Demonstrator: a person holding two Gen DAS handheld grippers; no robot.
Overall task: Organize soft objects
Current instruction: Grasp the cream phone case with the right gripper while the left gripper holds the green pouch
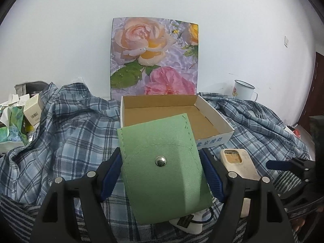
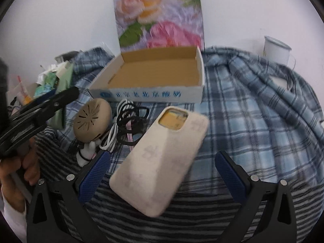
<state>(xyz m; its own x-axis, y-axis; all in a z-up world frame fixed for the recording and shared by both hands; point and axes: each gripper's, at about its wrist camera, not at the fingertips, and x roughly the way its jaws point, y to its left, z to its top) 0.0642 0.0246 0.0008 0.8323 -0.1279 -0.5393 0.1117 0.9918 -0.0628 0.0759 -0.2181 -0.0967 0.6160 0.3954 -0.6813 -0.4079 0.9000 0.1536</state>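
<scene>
- My left gripper (image 1: 162, 170) has its blue pads squeezed on both sides of a soft green felt pouch with a metal snap (image 1: 162, 162), holding it up just in front of the open cardboard box with white outer walls (image 1: 212, 113).
- My right gripper (image 2: 162, 180) is spread wide with nothing gripped; a beige silicone phone case (image 2: 162, 160) lies between the fingers on the blue plaid blanket (image 2: 253, 111), pads not touching it.
- Tangled black and white cables (image 2: 125, 121) and a round tan fan (image 2: 92, 119) sit left of the case, near the box front.
</scene>
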